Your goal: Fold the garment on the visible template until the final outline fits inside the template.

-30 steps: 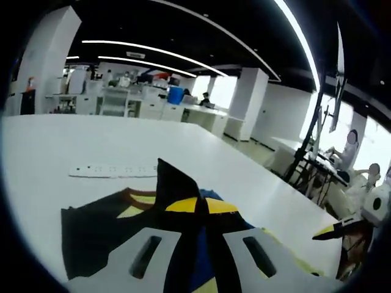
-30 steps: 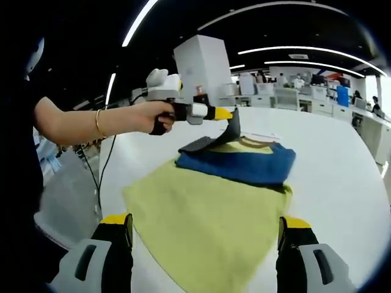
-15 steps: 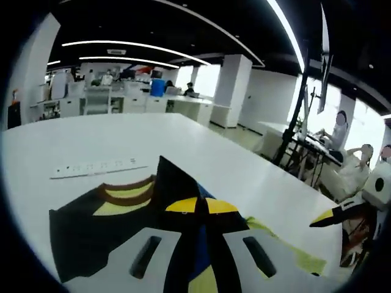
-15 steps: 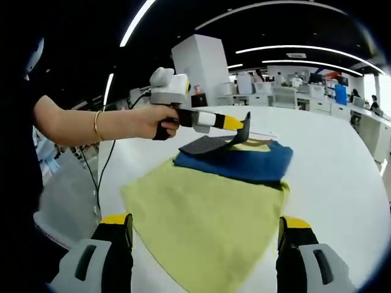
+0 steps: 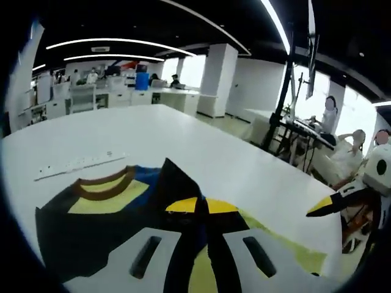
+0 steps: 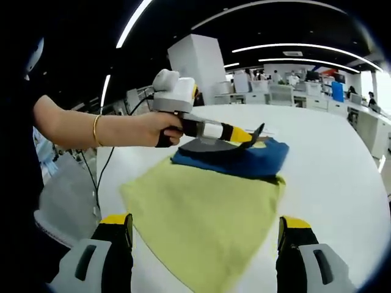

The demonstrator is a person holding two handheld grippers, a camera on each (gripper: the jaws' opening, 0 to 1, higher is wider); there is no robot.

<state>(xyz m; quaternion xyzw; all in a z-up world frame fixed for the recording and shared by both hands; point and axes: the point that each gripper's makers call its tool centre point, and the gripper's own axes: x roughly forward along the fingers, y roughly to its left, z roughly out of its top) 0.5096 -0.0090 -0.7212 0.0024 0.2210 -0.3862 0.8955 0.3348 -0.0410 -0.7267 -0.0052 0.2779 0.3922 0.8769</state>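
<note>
Left claw [image 5: 202,206]: jaws pressing together, pinching a dark flap [image 5: 174,183] of the garment [image 6: 208,207] and holding it up off the table [image 5: 183,137]
Right claw [image 6: 206,235]: jaws standing wide apart, gripping nothing, hovering near the garment's yellow edge
Garment: lying spread on the white table, yellow part nearest, blue part [image 6: 244,160] beyond
Collar [image 5: 104,185]: lying beside the flap
Hand [image 6: 156,127]: gripping the left claw above the blue part
Power strip [image 5: 76,165]: lying past the collar

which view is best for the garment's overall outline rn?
Right gripper view: the garment lies whole on the white table, yellow-green body near, blue part far, with the left gripper pinching a dark flap. The left gripper view shows only close-up parts: collar, dark fabric, a yellow strip, partly behind the jaws.
</note>
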